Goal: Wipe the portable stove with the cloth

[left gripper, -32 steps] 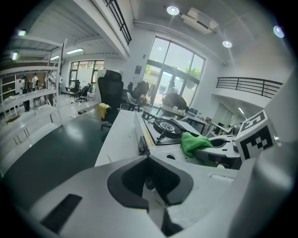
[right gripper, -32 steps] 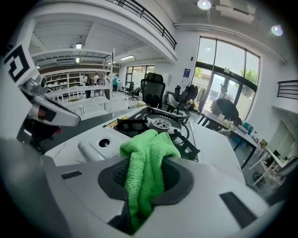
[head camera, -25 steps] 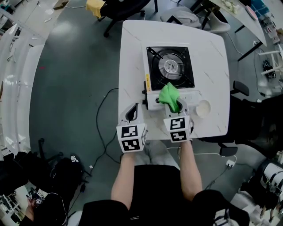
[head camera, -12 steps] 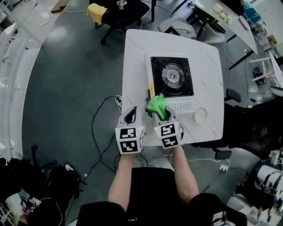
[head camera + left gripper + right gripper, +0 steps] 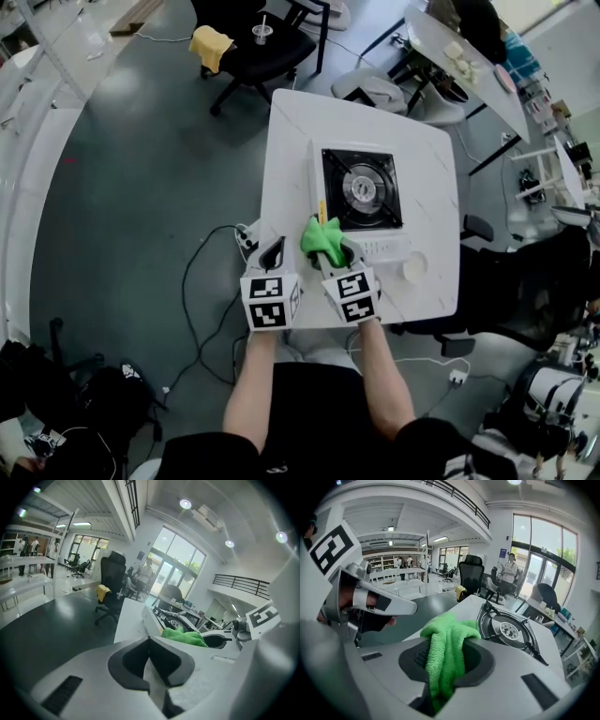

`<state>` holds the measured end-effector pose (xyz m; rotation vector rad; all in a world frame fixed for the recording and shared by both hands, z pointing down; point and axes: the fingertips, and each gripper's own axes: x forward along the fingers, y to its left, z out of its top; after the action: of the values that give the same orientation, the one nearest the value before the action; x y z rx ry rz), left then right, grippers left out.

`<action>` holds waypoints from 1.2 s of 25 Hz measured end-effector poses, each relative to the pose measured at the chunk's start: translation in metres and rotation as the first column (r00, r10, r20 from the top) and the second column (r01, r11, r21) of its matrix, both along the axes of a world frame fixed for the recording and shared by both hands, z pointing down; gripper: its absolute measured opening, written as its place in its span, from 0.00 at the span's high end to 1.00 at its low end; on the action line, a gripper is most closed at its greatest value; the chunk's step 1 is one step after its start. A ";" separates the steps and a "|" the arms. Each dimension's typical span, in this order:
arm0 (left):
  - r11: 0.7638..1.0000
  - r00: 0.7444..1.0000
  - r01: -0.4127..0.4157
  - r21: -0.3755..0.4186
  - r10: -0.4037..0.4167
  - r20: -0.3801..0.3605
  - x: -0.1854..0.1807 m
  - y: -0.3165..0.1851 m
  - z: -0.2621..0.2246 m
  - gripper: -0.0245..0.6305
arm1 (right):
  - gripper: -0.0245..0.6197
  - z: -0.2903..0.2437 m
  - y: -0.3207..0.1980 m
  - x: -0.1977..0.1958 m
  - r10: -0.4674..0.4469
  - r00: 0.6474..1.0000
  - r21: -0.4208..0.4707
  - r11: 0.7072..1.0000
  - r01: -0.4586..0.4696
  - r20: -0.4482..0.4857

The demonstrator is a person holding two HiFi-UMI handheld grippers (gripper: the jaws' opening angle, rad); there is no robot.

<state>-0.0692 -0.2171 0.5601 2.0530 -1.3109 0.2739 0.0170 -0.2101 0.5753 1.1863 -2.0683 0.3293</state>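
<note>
The portable stove (image 5: 362, 190) is a white box with a black top and round burner, standing mid-table; its burner (image 5: 509, 631) shows in the right gripper view. My right gripper (image 5: 330, 252) is shut on the green cloth (image 5: 321, 237), which bunches out over the stove's near-left corner. The cloth (image 5: 446, 654) hangs between the jaws in the right gripper view. My left gripper (image 5: 273, 253) sits just left of it at the table's near edge, shut with nothing in it. From the left gripper view the cloth (image 5: 183, 637) lies to the right.
The white table (image 5: 291, 141) has a small white bowl (image 5: 414, 269) at its near right. Black office chairs (image 5: 258, 37) stand beyond the far edge, one with a yellow cloth. Cables (image 5: 211, 281) trail on the dark floor at left.
My right gripper with the cloth has slid left, from the stove's front panel toward its near-left corner. The left gripper has stayed put.
</note>
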 end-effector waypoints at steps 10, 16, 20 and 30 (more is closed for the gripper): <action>1.000 1.000 0.006 -0.002 -0.006 -0.015 -0.004 -0.014 0.002 0.97 | 0.86 0.006 -0.035 -0.002 -0.009 0.994 -0.013 1.000 0.007 -0.106; 0.999 0.999 0.035 -0.006 -0.035 -0.007 -0.007 -0.030 0.003 0.97 | 0.86 0.008 -0.065 0.000 -0.016 0.990 -0.045 0.999 0.010 -0.141; 0.998 0.998 0.056 -0.020 -0.057 -0.008 -0.005 -0.040 0.004 0.97 | 0.86 0.009 -0.082 0.002 -0.037 0.988 -0.081 0.996 0.026 -0.147; 0.995 0.996 0.085 -0.056 -0.085 0.005 0.007 -0.058 0.019 0.97 | 0.86 0.015 -0.128 0.003 -0.125 0.978 -0.134 0.986 0.103 -0.168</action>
<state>-0.0623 -0.2752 0.5792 1.9452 -1.3729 0.2716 0.0199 -0.3379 0.5903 0.9815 -1.9244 0.2837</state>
